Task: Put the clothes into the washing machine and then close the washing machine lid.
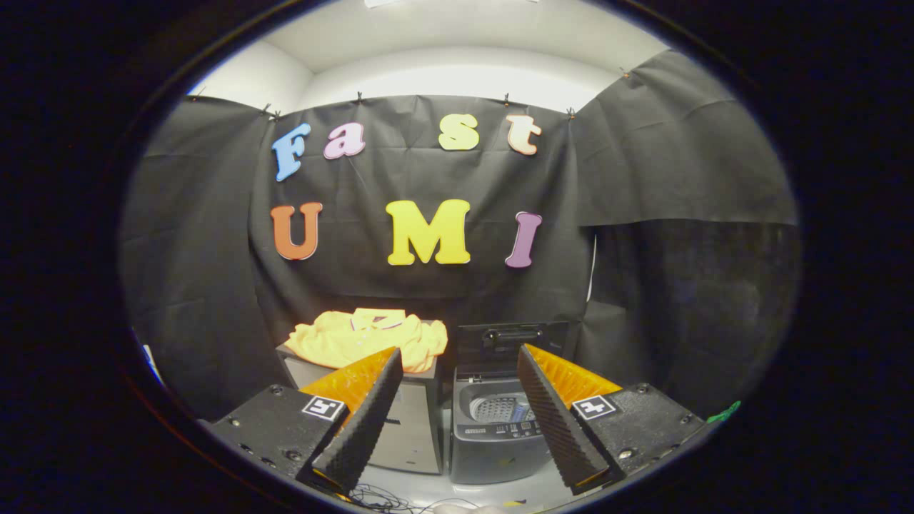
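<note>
A yellow garment (368,339) lies bunched on top of a grey cabinet (410,428), beyond my left finger. To the cabinet's right stands a small grey top-loading washing machine (493,435). Its dark lid (510,343) is raised upright at the back, and the metal drum (496,408) shows inside. My gripper (458,357) is open, some way short of both, with nothing between its fingers. The left finger (364,417) overlaps the cabinet's front and the right finger (553,417) overlaps the machine's right side.
Black cloth walls close the booth behind and on both sides. Thin cables (382,496) lie on the pale floor in front of the cabinet. A narrow gap separates the cabinet from the machine.
</note>
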`<state>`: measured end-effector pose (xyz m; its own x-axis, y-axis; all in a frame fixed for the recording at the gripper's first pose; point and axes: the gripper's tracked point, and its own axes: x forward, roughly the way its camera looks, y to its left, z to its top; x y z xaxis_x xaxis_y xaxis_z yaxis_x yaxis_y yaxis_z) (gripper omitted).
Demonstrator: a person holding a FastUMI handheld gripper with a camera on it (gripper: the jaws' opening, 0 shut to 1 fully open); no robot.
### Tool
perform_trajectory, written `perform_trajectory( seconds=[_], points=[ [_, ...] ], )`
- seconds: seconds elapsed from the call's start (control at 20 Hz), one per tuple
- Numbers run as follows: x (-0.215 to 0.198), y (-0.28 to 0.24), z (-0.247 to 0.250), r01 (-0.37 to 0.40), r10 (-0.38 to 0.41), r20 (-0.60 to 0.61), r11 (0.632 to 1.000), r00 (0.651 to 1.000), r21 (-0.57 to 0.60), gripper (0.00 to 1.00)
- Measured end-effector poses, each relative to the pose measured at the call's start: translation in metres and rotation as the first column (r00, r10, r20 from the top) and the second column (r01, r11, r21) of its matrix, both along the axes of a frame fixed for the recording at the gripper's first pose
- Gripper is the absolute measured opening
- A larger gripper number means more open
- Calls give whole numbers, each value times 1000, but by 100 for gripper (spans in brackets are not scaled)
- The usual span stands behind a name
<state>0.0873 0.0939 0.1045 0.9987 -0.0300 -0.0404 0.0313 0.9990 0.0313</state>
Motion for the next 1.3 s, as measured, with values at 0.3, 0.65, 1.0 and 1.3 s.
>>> perform_trajectory(
  seconds=[0.3, 0.65, 1.0, 1.3],
  points=[
    [104, 81, 39, -83, 84, -50, 996, 995, 22, 100],
    [241, 163, -2, -140, 140, -261, 990, 955, 18, 100],
    [337, 194, -100, -107, 104, -499, 994, 860, 24, 100],
    [357, 196, -137, -51, 35, -587, 999, 809, -9, 100]
  ],
)
